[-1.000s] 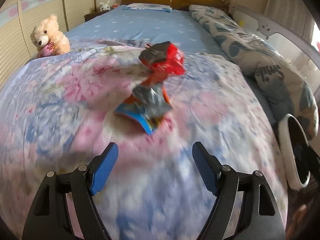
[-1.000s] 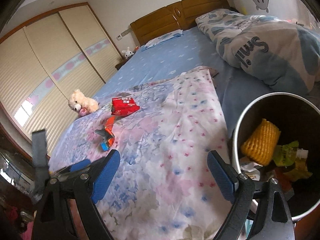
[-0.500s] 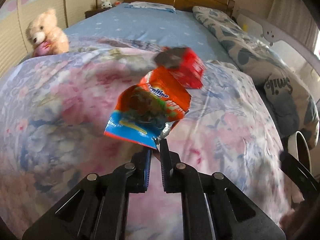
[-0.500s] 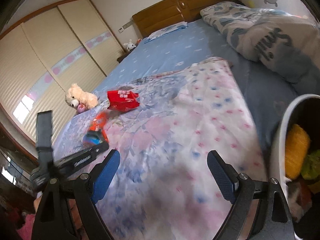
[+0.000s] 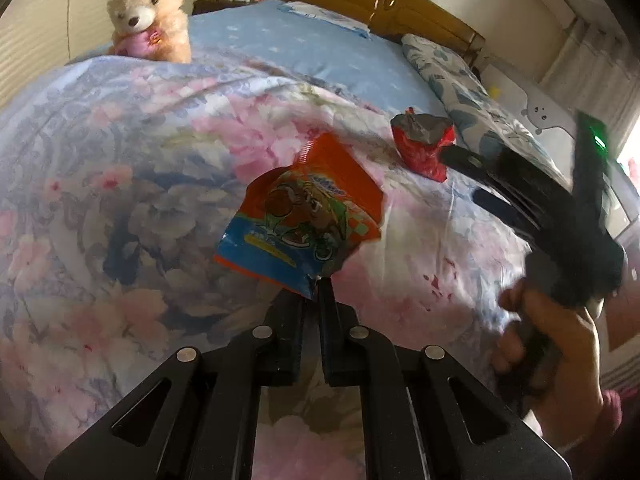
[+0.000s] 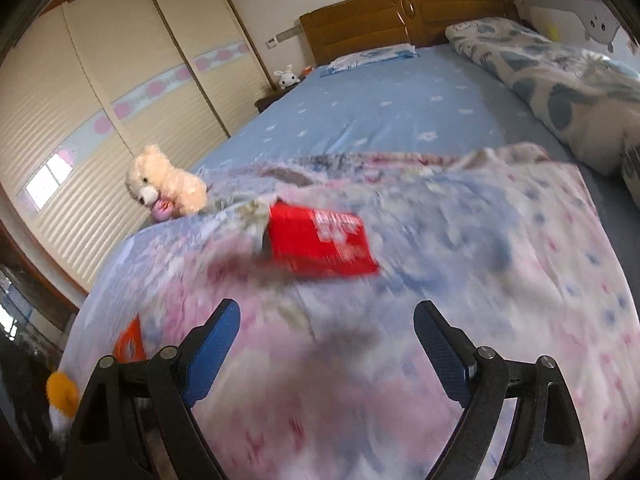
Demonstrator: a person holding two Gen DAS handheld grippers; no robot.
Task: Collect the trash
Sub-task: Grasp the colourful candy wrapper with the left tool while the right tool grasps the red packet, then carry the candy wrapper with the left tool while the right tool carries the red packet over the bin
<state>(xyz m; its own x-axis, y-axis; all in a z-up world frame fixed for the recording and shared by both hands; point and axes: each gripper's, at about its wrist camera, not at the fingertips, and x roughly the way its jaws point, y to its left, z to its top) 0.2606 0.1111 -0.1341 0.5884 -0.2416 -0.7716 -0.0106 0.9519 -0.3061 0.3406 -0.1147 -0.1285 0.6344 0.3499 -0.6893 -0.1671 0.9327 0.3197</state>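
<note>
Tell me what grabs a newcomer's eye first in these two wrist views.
The orange and blue snack wrapper, pinched at its corner in the shut left tongs above the floral quilt. Next, the red packet lying on the quilt ahead of the open right tongs, with nothing between them. Then the cream teddy bear at the quilt's far left edge, near the wardrobe.
</note>
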